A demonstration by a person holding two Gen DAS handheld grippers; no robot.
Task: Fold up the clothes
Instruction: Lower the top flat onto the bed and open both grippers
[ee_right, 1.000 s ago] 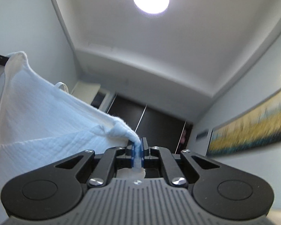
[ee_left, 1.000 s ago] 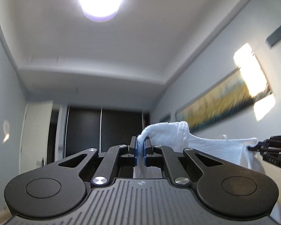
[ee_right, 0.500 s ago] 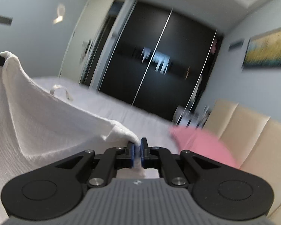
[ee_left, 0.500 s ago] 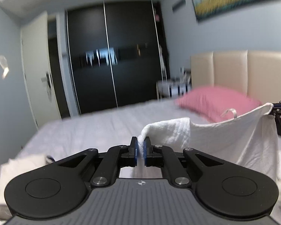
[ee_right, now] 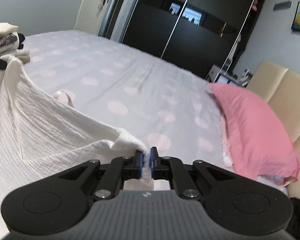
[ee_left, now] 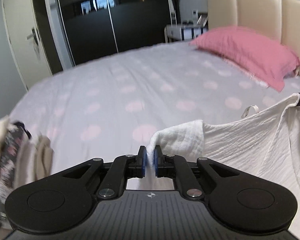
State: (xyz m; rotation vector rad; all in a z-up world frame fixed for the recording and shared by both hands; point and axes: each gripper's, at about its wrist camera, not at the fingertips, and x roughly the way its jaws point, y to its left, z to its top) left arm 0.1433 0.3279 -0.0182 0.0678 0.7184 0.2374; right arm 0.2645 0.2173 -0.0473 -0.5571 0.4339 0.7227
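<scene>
A home bedroom: a made bed (ee_left: pixel 130 84), pink pillow (ee_left: pixel 248 52), padded headboard (ee_left: pixel 258 12) and dark sliding wardrobe (ee_left: pixel 114 18)

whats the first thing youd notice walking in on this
A white crinkled cotton garment hangs stretched between the two tongs, the left tongs pinching one corner and the right tongs the other. Behind it spreads a pale bedsheet with pink dots, with a pink pillow against the beige padded headboard.
</scene>
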